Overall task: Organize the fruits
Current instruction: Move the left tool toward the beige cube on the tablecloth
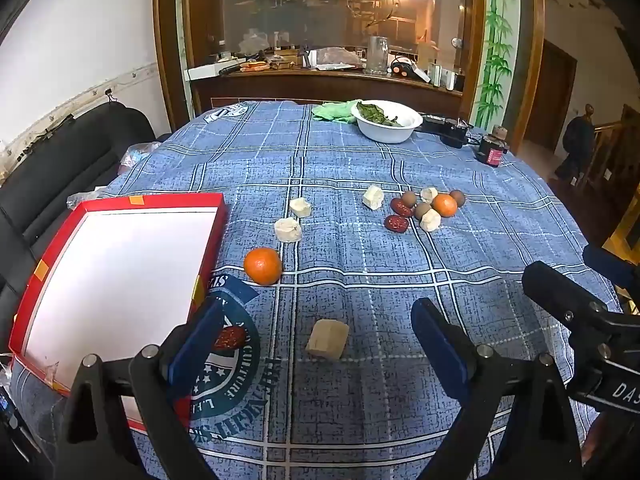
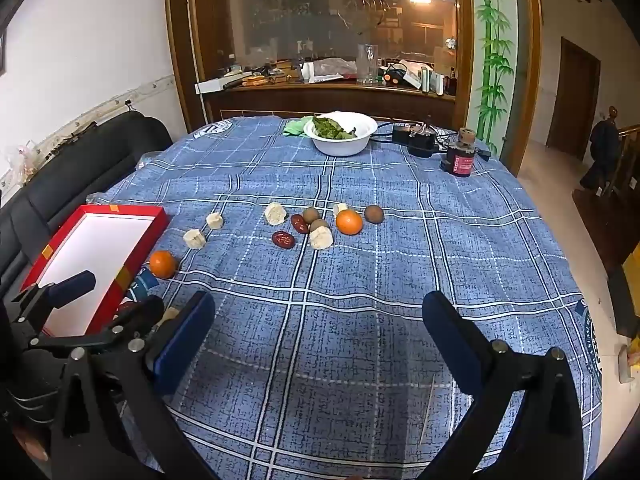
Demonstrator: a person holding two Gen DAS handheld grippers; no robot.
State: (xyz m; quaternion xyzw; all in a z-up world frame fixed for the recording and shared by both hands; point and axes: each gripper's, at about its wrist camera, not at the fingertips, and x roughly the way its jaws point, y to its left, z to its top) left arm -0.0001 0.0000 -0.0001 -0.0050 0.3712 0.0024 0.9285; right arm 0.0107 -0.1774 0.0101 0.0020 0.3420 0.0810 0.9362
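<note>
In the left wrist view we see our left gripper (image 1: 320,344) spread wide and holding nothing, with a beige block (image 1: 327,339) on the tablecloth (image 1: 400,280) between its fingers, a red date (image 1: 229,338) beside the left finger, and an orange (image 1: 263,266) near the red box (image 1: 120,204). In the right wrist view our right gripper (image 2: 320,332) is also wide open and empty above bare cloth, while a second orange (image 2: 349,222), dates and pale blocks lie well apart ahead, before the white bowl (image 2: 340,142).
</note>
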